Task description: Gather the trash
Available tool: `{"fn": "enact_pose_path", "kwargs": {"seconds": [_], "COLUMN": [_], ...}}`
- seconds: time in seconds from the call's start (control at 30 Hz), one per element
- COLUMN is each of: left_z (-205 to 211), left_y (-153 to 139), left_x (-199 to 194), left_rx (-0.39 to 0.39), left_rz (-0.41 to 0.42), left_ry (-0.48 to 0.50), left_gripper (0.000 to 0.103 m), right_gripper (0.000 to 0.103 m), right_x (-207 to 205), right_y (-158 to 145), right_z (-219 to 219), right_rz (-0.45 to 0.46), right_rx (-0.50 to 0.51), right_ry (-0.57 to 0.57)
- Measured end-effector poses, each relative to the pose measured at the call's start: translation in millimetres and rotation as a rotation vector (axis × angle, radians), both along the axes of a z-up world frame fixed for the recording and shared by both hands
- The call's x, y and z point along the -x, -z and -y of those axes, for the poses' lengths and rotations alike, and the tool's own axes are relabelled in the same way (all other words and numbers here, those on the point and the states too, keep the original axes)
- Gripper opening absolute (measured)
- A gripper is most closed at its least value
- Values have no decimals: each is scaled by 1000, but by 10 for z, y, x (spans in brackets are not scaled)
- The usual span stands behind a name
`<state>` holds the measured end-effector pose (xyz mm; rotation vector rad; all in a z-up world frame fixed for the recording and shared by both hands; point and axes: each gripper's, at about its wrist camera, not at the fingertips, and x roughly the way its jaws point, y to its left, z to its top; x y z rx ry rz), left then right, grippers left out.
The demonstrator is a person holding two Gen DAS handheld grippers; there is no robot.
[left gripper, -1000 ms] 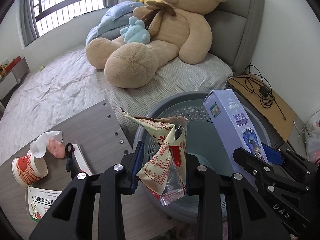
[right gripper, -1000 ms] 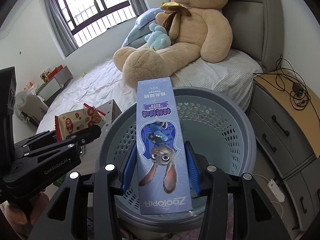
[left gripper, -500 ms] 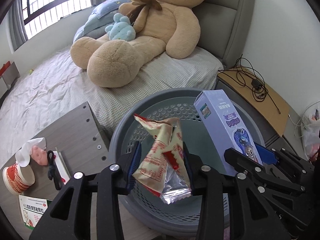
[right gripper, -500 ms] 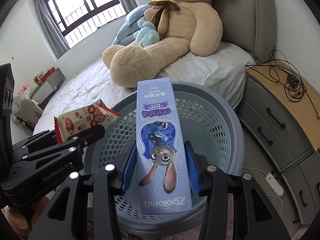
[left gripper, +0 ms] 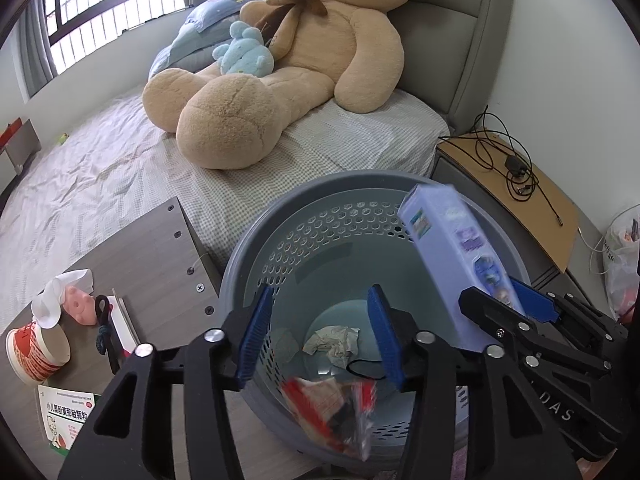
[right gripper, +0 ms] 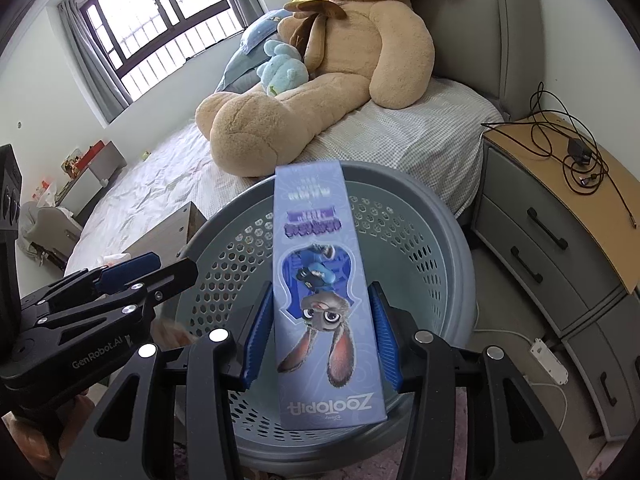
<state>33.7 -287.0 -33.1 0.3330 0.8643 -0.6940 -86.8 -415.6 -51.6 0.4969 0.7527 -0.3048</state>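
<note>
Basket mouth: the grey basket [left gripper: 256, 240] is open above, with the purple box [right gripper: 320, 280] slanting across its right half.
Right of basket: nightstand [right gripper: 560, 240] stands close.
Behind: bed [left gripper: 340, 148] edge.

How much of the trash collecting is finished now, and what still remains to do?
Done: crumpled paper lies at the bottom of the basket, and the snack wrapper has left the opening left claw. In hand: the purple box sits between the opening jaws of the right claw, above the basket. Left: the paper cup, tissue and leaflet on the table.
</note>
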Motion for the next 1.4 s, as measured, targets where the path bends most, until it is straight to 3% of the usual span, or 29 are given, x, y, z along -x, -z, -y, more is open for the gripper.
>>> {"fn": "enact_pose_path", "kwargs": {"seconds": [0.07,0.53,1.27,1.4], "left_z": [-19,-121,-401,-534], "left_y": [-17,-52,-119,-135], "left_x": [-1,-26,-41,-55], "left_rx": [7,18,32,46], "left_rz": [6,6,19,18], "left_ry": [-8,-37,-88,-113], "left_gripper": [63,75,80,85], "right_gripper": [67,67,67,67], "right_x": [23,33,54,40], "right_y": [-20,-41,-136,-161], "right_z": [7,3,-129,-198], "right_rz": [17,14,21,21], "right_rx": [1,11,37,45], "right_ry": [9,13,0,-12]}}
